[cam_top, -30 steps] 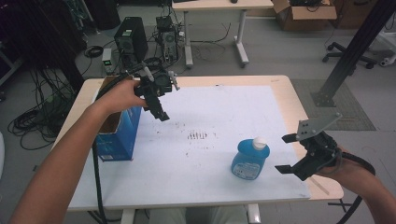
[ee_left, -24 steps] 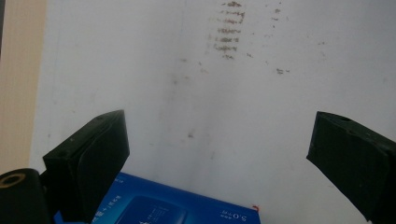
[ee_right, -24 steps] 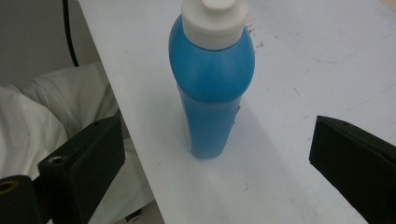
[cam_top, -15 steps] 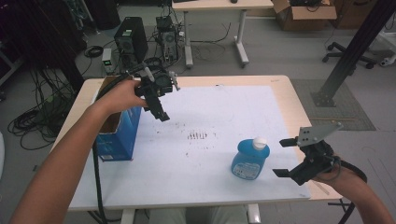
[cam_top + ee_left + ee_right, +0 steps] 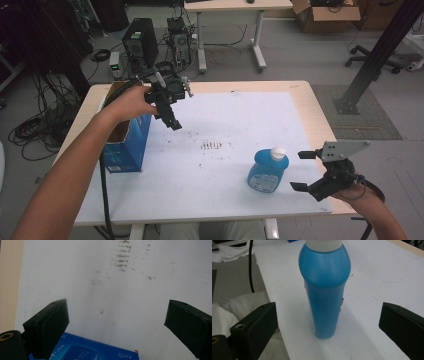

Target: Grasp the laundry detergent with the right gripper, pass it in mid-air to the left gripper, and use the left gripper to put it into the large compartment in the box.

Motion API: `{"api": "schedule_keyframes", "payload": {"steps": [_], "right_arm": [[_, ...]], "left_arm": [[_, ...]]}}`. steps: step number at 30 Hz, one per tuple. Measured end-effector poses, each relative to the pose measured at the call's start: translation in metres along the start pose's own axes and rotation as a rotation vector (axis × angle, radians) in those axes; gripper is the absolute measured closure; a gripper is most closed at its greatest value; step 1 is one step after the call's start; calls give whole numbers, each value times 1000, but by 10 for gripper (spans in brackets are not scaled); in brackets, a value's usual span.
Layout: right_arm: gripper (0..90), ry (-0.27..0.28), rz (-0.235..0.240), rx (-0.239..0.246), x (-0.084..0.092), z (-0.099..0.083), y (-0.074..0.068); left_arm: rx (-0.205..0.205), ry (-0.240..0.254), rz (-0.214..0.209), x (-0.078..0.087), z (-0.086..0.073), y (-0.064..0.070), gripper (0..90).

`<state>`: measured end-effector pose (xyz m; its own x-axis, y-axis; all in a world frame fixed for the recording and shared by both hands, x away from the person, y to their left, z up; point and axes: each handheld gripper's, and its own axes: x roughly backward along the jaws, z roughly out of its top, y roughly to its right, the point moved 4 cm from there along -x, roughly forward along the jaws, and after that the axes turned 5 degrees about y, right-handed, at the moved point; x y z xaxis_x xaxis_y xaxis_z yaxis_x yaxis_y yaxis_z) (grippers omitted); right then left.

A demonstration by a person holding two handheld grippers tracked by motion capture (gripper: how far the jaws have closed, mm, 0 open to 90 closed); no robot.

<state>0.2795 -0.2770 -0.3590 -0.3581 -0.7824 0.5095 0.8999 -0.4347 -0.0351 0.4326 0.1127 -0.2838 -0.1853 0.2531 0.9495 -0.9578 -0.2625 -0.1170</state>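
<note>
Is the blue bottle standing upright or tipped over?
Upright: the blue bottle stands on its base on the white sheet, white cap on top, between the open right gripper jaws.

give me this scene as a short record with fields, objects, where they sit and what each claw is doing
surface: white sheet on a wooden table, dark smudges near its middle
bottle: blue bottle with white cap, upright, near the front right
box: blue box open at the top, at the left edge
left claw: left claw open, held above the sheet beside the box, holding nothing
right claw: right claw open, just right of the bottle, not touching it
</note>
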Motion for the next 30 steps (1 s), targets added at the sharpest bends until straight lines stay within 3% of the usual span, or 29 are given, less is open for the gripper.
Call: {"api": "schedule_keyframes", "payload": {"steps": [18, 30], "right_arm": [[12, 99, 0, -25, -10, -22, 2], [11, 127, 3, -35, -15, -31, 2]], "left_arm": [[4, -4, 0, 0, 0, 0, 58], [8, -6, 6, 1, -1, -1, 57]]}}
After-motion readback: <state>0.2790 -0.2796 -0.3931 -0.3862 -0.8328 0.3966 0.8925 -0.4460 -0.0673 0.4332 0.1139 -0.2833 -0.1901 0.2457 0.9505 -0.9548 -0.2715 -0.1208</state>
